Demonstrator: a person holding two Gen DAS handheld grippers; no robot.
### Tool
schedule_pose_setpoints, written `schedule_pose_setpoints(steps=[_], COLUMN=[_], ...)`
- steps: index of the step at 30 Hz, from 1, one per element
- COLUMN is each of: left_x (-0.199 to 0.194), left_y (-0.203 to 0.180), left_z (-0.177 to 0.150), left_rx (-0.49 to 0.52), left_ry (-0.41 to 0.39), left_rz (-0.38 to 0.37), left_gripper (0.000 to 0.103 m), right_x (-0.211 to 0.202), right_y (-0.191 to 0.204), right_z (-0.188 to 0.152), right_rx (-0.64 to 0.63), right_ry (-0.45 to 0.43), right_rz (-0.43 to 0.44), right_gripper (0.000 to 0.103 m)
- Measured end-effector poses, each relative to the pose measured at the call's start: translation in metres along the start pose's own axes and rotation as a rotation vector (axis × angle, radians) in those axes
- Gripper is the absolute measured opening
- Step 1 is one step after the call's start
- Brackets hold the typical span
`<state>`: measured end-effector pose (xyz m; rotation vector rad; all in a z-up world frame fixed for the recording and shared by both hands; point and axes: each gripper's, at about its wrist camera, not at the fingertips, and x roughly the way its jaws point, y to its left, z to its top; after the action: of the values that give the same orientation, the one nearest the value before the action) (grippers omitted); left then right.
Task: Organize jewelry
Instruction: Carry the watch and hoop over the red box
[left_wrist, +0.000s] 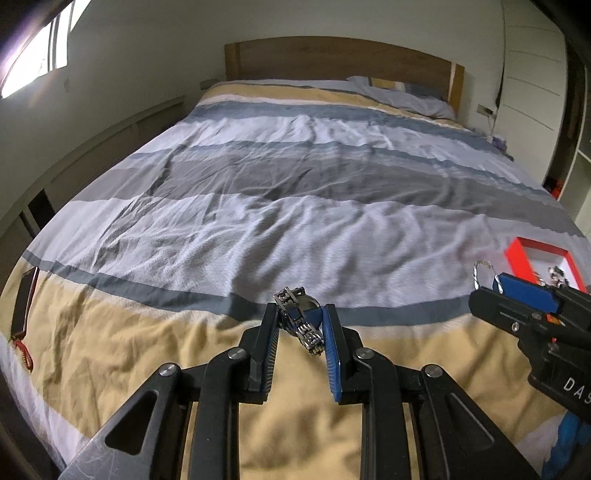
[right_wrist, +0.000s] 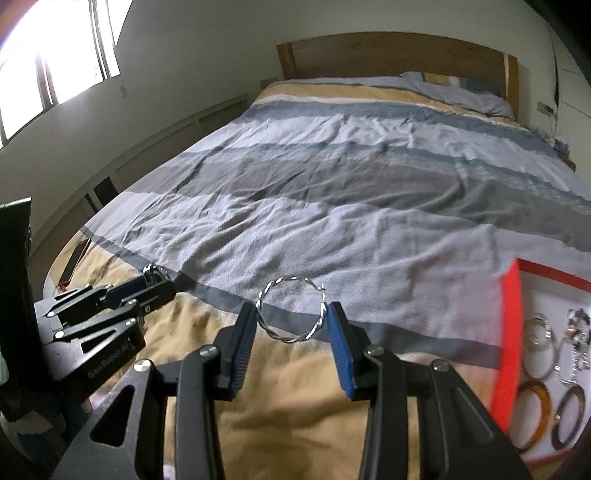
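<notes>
My left gripper (left_wrist: 300, 320) is shut on a silver metal-band watch (left_wrist: 301, 319) and holds it above the yellow part of the bedspread. My right gripper (right_wrist: 291, 317) is shut on a twisted silver hoop bracelet (right_wrist: 290, 314), held across its width above the bed. The right gripper also shows at the right of the left wrist view (left_wrist: 491, 284), with the hoop (left_wrist: 480, 275) sticking out of its tip. The left gripper also shows at the left of the right wrist view (right_wrist: 157, 282). A red-rimmed jewelry box (right_wrist: 511, 325) with a white lining lies at the right and holds several bangles (right_wrist: 533, 415).
A large bed with a striped grey, blue and yellow cover (left_wrist: 295, 192) fills both views. A phone with a red cord (left_wrist: 22, 306) lies at the bed's left edge. The wooden headboard (left_wrist: 332, 59) and a pillow (left_wrist: 402, 96) are far back.
</notes>
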<state>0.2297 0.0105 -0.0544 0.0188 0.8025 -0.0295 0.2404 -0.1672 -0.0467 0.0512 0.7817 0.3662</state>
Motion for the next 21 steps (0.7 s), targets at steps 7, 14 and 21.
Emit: schedule_pose_setpoints(steps=[7,14,21], left_x=[-0.031,-0.054,-0.070], left_y=[-0.028,-0.063,-0.109], left_z=[-0.003,-0.002,0.000], left_rx=[0.024,0.061,0.123], left_ry=[-0.020,-0.043,-0.061], left_rz=[-0.027,-0.047,-0.070], left_gripper=[0.023,0.023,0.023], right_x=[-0.044,-0.084,-0.124], right_y=[-0.013,-0.040,-0.081], right_z=[-0.007,-0.019,-0.033], right_rx=[0.017,0.056,0.112], right_ry=[-0.037,-0.070,-0.112], right_rz=[-0.039,-0.081,-0.132], right_gripper=[0.037,0.037,0.037])
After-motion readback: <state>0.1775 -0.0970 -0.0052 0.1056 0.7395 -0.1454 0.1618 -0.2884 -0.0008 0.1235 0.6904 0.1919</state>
